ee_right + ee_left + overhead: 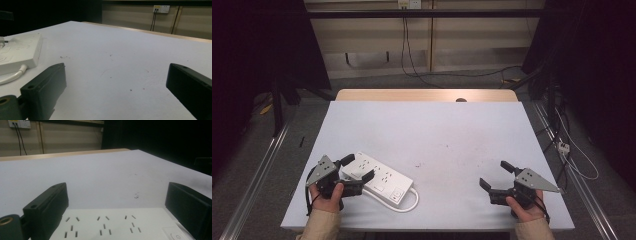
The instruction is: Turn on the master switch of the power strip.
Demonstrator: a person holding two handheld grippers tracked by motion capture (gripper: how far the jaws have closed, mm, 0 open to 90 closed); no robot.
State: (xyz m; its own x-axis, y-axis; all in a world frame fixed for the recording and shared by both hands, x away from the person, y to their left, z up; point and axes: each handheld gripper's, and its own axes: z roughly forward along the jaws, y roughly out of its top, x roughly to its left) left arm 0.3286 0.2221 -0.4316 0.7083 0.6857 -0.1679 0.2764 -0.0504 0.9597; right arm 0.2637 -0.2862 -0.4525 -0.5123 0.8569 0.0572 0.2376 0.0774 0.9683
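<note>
Two claws rest low over the pale grey desk (432, 130). Left claw (357, 169) gapes wide astride the white rectangular plastic power strip (384, 181), jaws flanking its sockets. Right claw (495, 175), equally spread, holds nothing, well apart.

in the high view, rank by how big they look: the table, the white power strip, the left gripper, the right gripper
1. table
2. white power strip
3. left gripper and right gripper: they look about alike, so no ranking between them.
</note>
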